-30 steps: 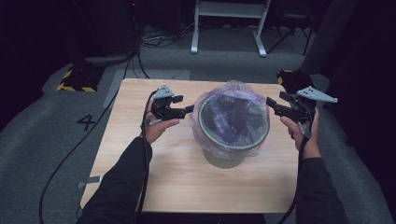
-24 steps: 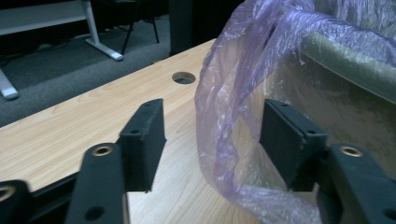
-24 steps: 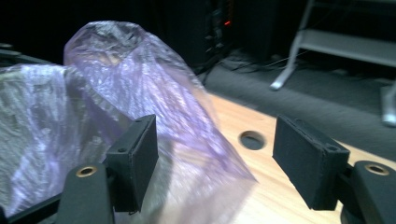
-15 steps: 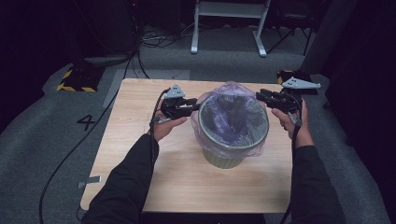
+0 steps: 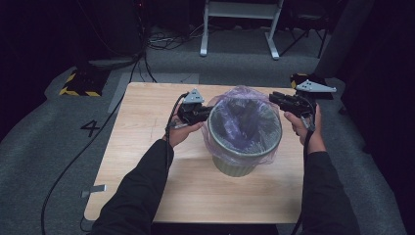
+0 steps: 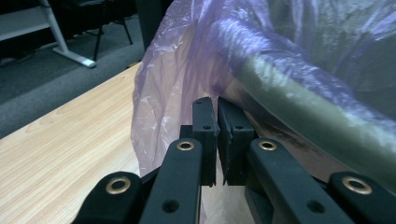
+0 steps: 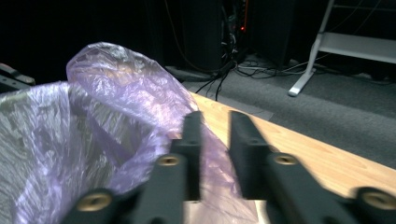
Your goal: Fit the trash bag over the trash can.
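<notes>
On my high view the olive bin (image 5: 243, 147) stands a little right of the middle of the wooden table (image 5: 147, 147), lined with a purple plastic bag (image 5: 244, 95) whose film is folded out over the rim and bunches up at the bin's twelve o'clock.

My left gripper (image 5: 208, 113) now sits at the bin's nine o'clock, hard against the bag. A second ago it hung a bit farther out to the left with its jaws apart; since then it has come in toward the rim and the jaws have just been closing. In the left gripper view the two black pads (image 6: 205, 135) are almost together, with the purple film gathered at and around them just under the rim (I read that as a pinch on the bag's folded-over skirt).

My right gripper (image 5: 274, 98) is at about two o'clock, its tips over the rim's edge by the bag. A second ago it was farther out to the right, clear of the bin; it has slid in toward it. Its jaws closed down and have just been opening again. In the right gripper view they stand a narrow gap apart, with the bag (image 7: 107, 107) lying past and beside the left jaw; no film sits clamped between them.
</notes>
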`<state>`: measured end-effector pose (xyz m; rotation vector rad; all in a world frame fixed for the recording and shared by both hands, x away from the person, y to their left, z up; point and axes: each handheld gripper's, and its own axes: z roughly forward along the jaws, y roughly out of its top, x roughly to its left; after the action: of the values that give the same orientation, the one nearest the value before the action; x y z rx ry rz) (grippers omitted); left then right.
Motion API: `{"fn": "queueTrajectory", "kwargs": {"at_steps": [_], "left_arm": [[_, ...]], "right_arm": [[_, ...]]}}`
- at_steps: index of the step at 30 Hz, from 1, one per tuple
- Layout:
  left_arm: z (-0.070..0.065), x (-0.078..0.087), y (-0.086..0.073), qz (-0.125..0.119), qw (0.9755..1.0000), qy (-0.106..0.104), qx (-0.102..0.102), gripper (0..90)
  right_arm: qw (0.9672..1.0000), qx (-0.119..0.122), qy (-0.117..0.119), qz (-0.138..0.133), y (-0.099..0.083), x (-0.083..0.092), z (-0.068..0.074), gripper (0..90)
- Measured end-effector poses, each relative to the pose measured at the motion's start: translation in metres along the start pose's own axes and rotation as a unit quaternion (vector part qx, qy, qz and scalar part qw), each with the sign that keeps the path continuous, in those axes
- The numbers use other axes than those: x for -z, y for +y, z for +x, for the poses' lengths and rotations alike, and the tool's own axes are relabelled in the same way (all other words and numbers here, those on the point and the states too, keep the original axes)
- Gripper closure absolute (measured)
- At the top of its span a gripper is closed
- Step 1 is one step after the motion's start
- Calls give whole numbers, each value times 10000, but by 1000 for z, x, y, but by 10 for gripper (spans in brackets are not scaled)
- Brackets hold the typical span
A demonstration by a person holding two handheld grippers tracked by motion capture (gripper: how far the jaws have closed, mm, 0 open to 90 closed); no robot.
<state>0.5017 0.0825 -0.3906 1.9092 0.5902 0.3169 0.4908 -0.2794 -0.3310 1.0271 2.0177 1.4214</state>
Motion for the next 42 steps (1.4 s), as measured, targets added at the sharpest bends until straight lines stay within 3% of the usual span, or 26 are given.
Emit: {"fn": "queueTrajectory", "kwargs": {"at_steps": [3,6,10,13,20,28,42], "left_arm": [[0,-1,0,11,10000,0,-2,862],[-1,-3,0,32,10000,25,-14,874],[0,-4,0,56,10000,1,-3,898],[0,-6,-1,70,10000,-20,-7,899],[-1,-13,-5,216,9998,-46,17,900],[1,-13,-16,430,9990,-77,25,900],[1,0,-52,702,9972,-244,50,899]], "right_arm": [[10000,-31,60,-29,3,-1,1,515],[10000,-17,23,52,3,-5,2,537],[9998,109,-29,168,2,-10,3,796],[9996,107,-99,232,1,-11,2,900],[9980,-69,-356,513,-13,-19,-5,900],[9963,-449,-321,654,-45,-21,-19,900],[9947,-647,-195,774,-78,-18,-22,900]]}}
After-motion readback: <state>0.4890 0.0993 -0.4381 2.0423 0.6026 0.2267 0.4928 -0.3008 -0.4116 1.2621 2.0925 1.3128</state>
